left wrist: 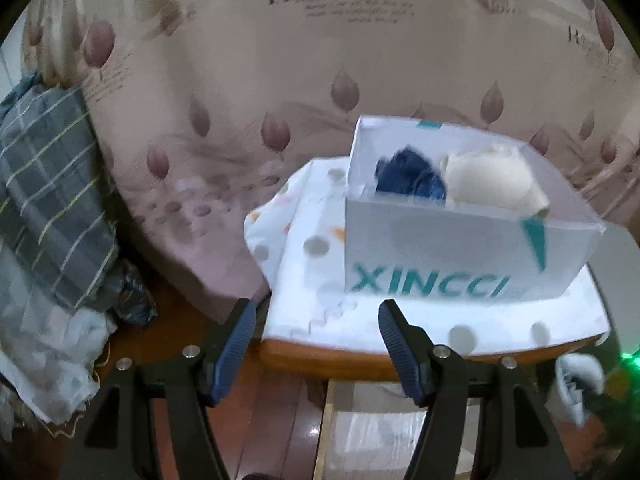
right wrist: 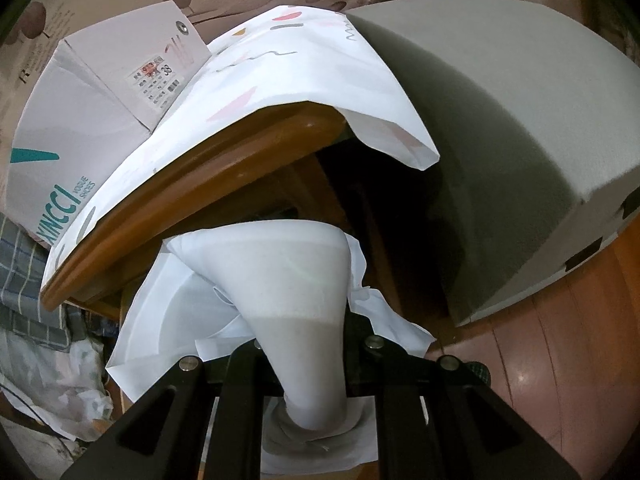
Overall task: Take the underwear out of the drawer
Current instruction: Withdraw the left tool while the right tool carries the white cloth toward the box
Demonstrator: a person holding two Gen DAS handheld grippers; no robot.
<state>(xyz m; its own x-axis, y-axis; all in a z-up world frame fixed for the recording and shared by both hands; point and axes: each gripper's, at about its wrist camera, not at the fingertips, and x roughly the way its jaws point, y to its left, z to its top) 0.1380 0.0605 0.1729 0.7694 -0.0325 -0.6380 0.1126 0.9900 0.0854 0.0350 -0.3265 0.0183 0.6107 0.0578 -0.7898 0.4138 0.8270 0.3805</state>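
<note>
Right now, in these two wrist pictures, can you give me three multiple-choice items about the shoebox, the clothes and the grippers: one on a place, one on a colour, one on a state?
1. Where does the shoebox stand?
A. on the cloth-covered wooden table
B. on the floor
C. on the bed

2. Which colours are the two garments in the shoebox?
A. red and black
B. dark blue and cream
C. both grey

3. How are the grippers?
A. both open and empty
B. left shut on cloth, right open
C. left open and empty, right shut on a white garment

Answers:
1 A: the box rests on the patterned cloth over the table top.
2 B: a dark blue garment lies beside a cream garment.
3 C: the left gripper has nothing between its fingers, while the right gripper clamps the white garment.
</note>
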